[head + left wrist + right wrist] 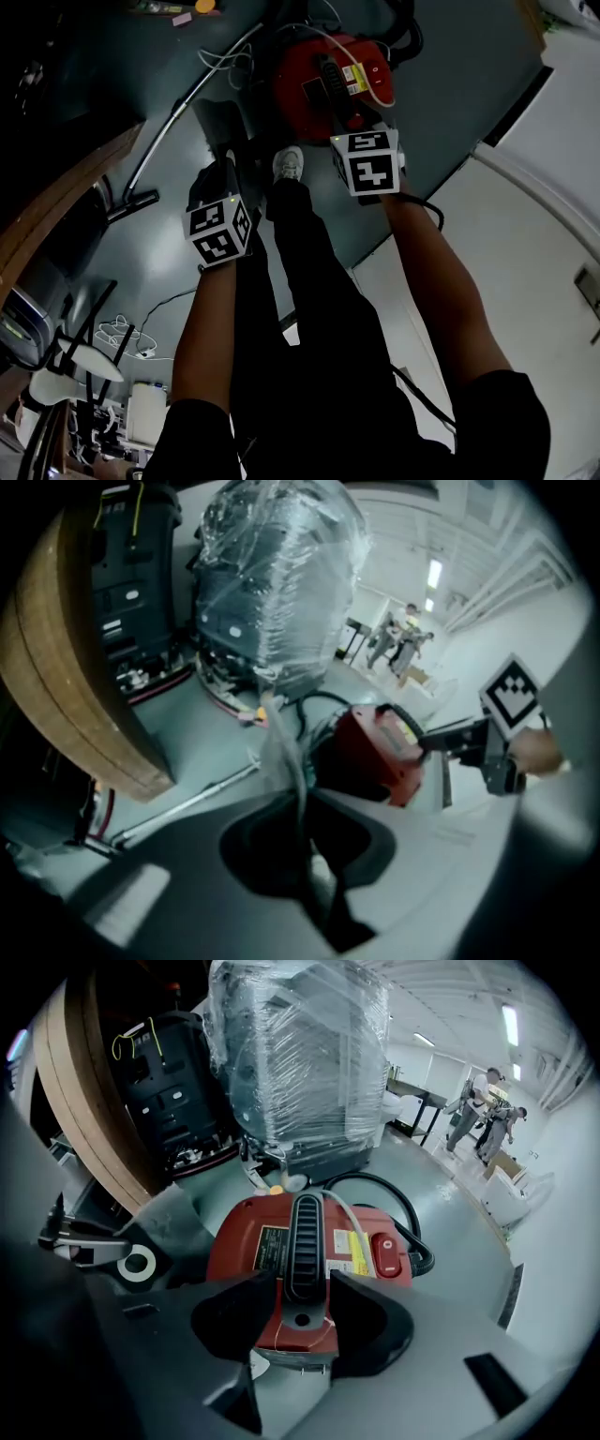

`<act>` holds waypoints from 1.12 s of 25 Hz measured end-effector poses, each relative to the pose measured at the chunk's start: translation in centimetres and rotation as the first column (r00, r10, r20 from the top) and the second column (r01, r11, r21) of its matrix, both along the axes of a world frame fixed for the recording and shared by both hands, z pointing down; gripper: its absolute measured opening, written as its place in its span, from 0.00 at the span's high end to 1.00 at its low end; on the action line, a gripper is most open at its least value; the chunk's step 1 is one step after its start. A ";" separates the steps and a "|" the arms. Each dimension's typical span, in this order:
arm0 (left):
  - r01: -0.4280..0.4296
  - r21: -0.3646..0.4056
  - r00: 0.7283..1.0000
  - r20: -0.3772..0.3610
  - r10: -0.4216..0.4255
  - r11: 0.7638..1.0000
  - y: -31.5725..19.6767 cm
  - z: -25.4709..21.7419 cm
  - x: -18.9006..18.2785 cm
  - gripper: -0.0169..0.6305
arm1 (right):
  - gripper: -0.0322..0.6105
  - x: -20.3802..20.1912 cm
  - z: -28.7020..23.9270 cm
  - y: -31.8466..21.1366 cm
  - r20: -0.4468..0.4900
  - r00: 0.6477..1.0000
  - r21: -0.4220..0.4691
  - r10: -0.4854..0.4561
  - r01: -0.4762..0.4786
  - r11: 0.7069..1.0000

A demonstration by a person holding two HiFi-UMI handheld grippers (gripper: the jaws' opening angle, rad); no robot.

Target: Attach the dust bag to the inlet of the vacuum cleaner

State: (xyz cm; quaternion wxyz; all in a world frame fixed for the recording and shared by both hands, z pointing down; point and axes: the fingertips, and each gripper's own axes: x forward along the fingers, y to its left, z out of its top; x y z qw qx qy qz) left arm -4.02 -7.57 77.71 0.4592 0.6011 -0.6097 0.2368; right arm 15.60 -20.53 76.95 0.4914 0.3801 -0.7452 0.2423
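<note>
Standing on the grey-green floor (450, 84), person has both grippers aimed steeply down. Stretch-wrapped machine (300, 1063) behind, not involved. Red vacuum cleaner (248, 1241) sits on the floor, black carry handle (304, 1232) on top, hose (398, 1213) curling off its far side; can't make out the inlet. Dust bag (173, 1218) hangs beside the vacuum, at left in the right gripper view, not yet attached. Left gripper (300, 803): jaws pressed together, pinching the bag's edge, probably so the white collar ring (137, 1263) is free to mate. Right gripper (303, 1288): jaws spread, nothing held, lined up over the handle, likely to steady the body.
</note>
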 end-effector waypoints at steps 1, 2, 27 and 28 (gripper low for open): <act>0.009 -0.010 1.000 -0.013 -0.009 1.000 0.4 0.8 0.3 0.94 | 0.71 0.2 0.5 0.1 -0.005 1.000 -0.008 0.003 -0.003 1.000; 0.017 -0.021 1.000 -0.026 -0.018 1.000 0.6 1.5 0.6 0.94 | 0.71 0.2 0.8 0.2 -0.006 1.000 -0.008 0.003 -0.003 1.000; 0.341 -0.276 0.916 -0.117 -0.383 0.899 -0.4 6.7 3.0 0.93 | 0.73 0.0 0.7 0.6 0.007 0.998 -0.108 -0.070 0.070 0.992; 0.331 -0.281 0.921 -0.110 -0.373 0.901 -0.5 6.6 3.1 0.93 | 0.73 0.1 0.6 0.6 0.010 0.997 -0.115 -0.072 0.073 0.991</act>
